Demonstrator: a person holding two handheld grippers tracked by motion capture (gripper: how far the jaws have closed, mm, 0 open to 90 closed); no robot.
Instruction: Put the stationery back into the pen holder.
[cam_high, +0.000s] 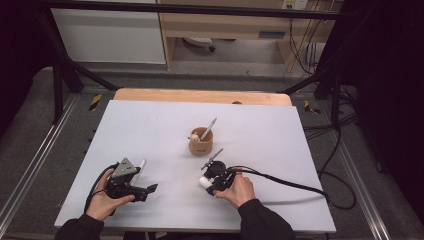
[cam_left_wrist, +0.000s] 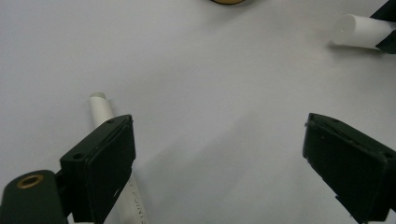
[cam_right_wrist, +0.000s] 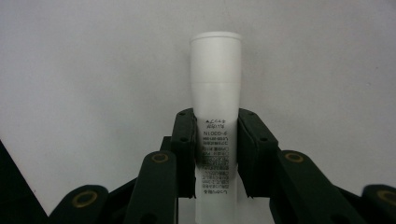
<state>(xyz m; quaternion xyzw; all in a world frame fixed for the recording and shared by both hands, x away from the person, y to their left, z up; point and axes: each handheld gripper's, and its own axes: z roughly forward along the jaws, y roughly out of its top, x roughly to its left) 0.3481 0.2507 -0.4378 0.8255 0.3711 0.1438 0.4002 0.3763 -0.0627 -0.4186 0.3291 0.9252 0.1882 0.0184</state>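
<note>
While right gripper (cam_right_wrist: 215, 154) squeezes white tube (cam_right_wrist: 215, 93) near wooden cup (cam_high: 201, 141), lift slow, keep tube straight, drop in cup. Left gripper (cam_left_wrist: 219, 163) open, empty.

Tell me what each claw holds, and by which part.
The right claw grips a white tube across its printed body, capped end sticking out. The left claw stands open and holds nothing; a white pen lies on the table under one jaw.

White table (cam_high: 150, 125) bears a wooden cup (cam_high: 201, 142) (and pen (cam_high: 141, 166)).
</note>
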